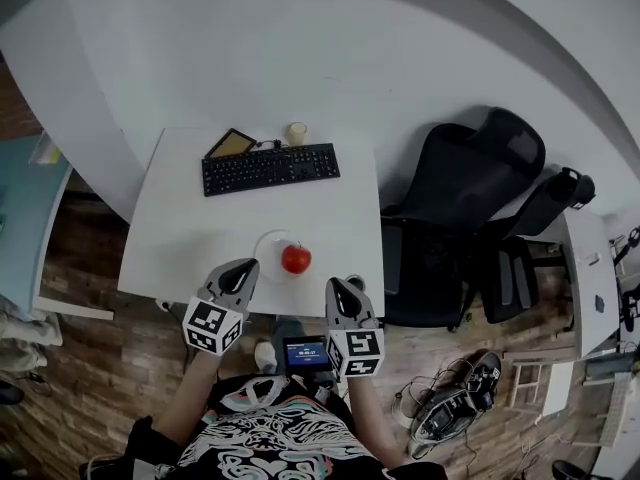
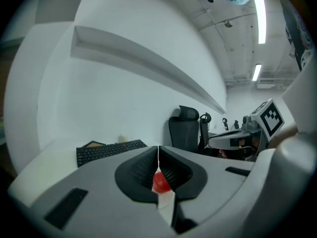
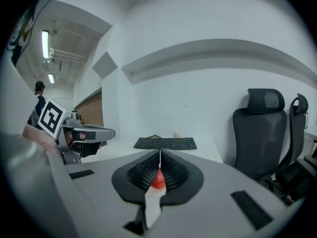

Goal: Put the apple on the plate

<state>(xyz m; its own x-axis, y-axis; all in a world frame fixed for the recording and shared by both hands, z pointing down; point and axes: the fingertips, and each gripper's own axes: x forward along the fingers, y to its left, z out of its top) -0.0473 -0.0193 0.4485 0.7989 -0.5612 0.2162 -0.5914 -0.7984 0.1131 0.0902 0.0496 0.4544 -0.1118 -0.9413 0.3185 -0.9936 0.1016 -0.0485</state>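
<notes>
Both claws are closed and empty. Left claw (image 1: pixel 243 265): in the left gripper view I see its jaws pressed together into one thin seam, with nothing between them. Right claw (image 1: pixel 336 284): same in the right gripper view, jaws together, nothing pinched.

In the head view I see both tips over the near edge of the table (image 1: pixel 170 238), one on either side of the plate (image 1: pixel 264 244). The left one is just beside the plate's left rim. The right one is near the plate's right side and a little closer to me. Both are apart from the plate and the fruit.

Apple (image 1: pixel 296 258) sits on the plate, toward its right side. Each gripper view shows it as a red spot through the notch below the closed jaws, beyond them and not in contact.

The plate is near the table's front edge, roughly centred. The black keyboard (image 1: pixel 270 168) lies at the far side, well apart from the plate. A dark tablet-like slab (image 1: pixel 231 144) and a small pale cup (image 1: pixel 297 132) are just behind the keyboard. A black office chair (image 1: pixel 465 203) stands right of the table.
</notes>
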